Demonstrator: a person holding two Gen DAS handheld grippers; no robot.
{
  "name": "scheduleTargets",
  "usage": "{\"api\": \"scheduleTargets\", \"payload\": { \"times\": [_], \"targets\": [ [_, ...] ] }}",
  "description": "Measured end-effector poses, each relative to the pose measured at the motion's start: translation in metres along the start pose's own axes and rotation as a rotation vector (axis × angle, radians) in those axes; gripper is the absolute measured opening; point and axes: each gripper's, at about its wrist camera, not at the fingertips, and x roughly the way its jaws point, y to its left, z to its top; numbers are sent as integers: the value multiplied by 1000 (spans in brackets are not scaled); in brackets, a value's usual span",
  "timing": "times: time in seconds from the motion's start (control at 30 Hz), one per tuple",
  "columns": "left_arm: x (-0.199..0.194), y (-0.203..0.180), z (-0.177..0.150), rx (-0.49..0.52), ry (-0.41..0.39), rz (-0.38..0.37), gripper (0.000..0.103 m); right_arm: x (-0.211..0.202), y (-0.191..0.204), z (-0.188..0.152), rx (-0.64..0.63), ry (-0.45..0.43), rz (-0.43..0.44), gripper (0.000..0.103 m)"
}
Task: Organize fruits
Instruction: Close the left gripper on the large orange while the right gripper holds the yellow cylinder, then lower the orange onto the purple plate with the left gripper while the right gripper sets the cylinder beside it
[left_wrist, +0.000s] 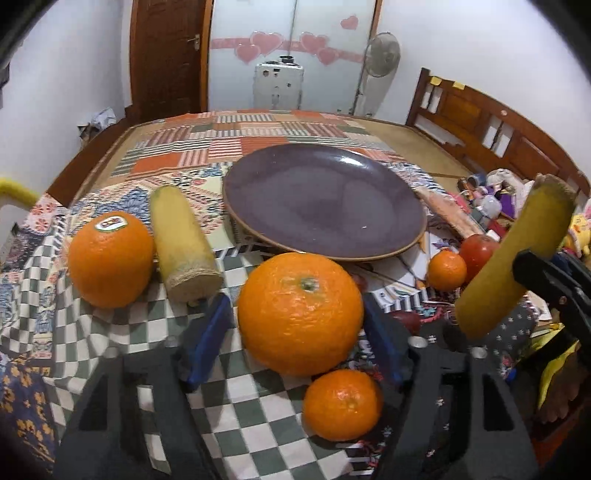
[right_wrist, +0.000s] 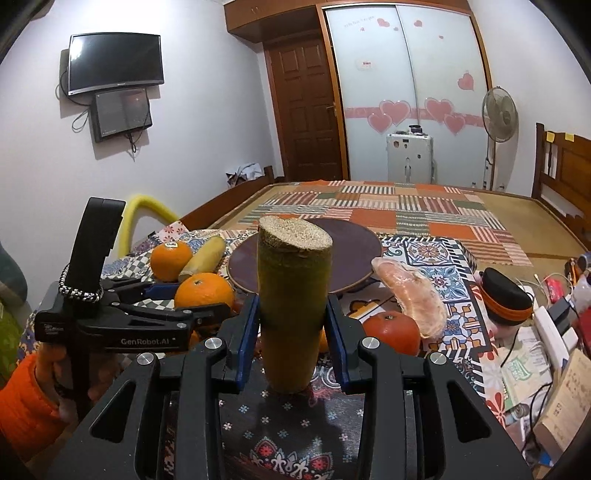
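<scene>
My right claw (right_wrist: 291, 314) is clamped on a cane piece (right_wrist: 291, 295), its long axis upright, fibrous cut end on top. The plate (right_wrist: 351, 254) lies straight behind it, at frame center, smooth, purple and bare. My left claw (left_wrist: 299, 332) is apart, its blue pads on both sides of a big orange (left_wrist: 300, 312) with dimpled skin; I think they do not press yet.

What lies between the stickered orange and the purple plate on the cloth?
In the left wrist view, a yellow-green cane piece lies between the stickered orange and the purple plate, close against the orange and apart from the plate.
</scene>
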Motion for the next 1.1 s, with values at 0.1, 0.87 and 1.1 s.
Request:
{"api": "scheduleTargets", "payload": {
  "times": [0.1, 0.87, 1.1],
  "targets": [
    [-1, -1, 0, -1, 5, 9, 64, -1, -3, 3, 8, 4, 3, 32],
    [-60, 5, 73, -1, -236, 43, 64, 5, -12, 59, -90, -77, -86, 32],
    [-32, 12, 96, -9, -199, 42, 64, 27, -17, 71, -129, -43, -110, 32]
  ]
}}
